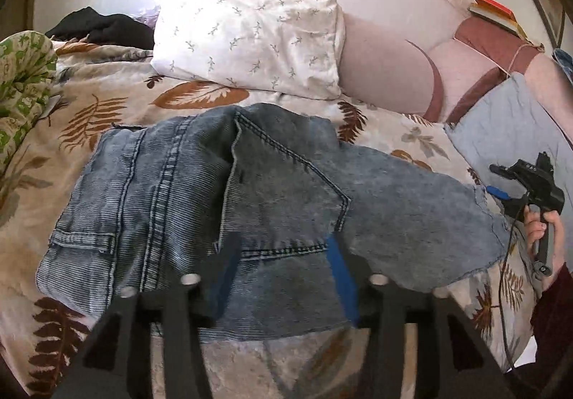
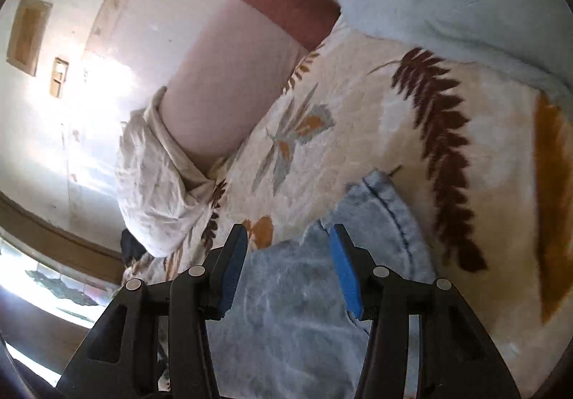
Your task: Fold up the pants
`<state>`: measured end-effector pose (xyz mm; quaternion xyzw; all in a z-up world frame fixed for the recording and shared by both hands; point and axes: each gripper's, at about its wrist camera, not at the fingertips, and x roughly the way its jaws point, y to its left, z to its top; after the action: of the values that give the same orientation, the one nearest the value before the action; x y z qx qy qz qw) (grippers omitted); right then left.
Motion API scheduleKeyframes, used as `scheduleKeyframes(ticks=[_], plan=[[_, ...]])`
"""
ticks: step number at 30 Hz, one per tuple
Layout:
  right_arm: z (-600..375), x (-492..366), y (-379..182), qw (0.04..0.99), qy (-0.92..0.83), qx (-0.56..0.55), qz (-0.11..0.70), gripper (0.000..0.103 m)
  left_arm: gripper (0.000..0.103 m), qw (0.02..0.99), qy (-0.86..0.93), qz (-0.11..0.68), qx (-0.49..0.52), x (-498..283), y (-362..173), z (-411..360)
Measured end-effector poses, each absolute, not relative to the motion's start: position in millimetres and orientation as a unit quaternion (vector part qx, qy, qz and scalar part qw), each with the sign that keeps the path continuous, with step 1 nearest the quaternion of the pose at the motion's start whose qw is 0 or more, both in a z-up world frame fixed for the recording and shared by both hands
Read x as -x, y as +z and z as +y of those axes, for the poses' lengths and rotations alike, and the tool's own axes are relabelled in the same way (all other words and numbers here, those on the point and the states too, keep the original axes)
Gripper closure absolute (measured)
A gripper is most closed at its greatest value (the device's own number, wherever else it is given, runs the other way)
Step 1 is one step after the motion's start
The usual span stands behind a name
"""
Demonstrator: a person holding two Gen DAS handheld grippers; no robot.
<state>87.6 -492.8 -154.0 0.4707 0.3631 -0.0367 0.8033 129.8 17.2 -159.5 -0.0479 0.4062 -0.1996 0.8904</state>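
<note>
pants (image 1: 222,205): faded acid-wash blue denim, lying folded on the leaf-print bedspread (image 1: 107,105), back pocket and dark stitched seams up, frayed edge at the right, below the white pillow (image 1: 250,30). no readable labels or writing. left gripper (image 1: 283,255) and right gripper (image 2: 288,248) both spread wide over the denim, gripping nothing.

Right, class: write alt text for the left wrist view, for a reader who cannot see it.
Blue jeans lie spread on a leaf-print bedspread, with the open left gripper above them. A white pillow sits behind, and the right gripper is at the right edge.
</note>
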Motion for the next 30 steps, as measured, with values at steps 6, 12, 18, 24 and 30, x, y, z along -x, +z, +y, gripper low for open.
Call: scheduleKeyframes(ticks=[6,12,18,24,30], plan=[[-494,-115,-184,0.799,-0.08,-0.445,0.396,0.053,0.039,0.878,-0.18,0.441,0.048,-142,-175,23],[-515,-104,-193,0.79,-0.096,-0.476,0.373,0.053,0.039,0.873,-0.173,0.455,0.035,-144,-179,24],[-483,-87,-149,0.812,-0.075,-0.414,0.405,0.05,0.039,0.882,-0.161,0.436,0.076,-142,-165,46],[-454,-58,-137,0.801,-0.074,-0.387,0.451,0.05,0.039,0.892,-0.145,0.415,0.105,-144,-151,65],[-438,-64,-170,0.763,-0.117,-0.357,0.526,0.05,0.039,0.883,-0.159,0.431,0.095,-141,-157,54]])
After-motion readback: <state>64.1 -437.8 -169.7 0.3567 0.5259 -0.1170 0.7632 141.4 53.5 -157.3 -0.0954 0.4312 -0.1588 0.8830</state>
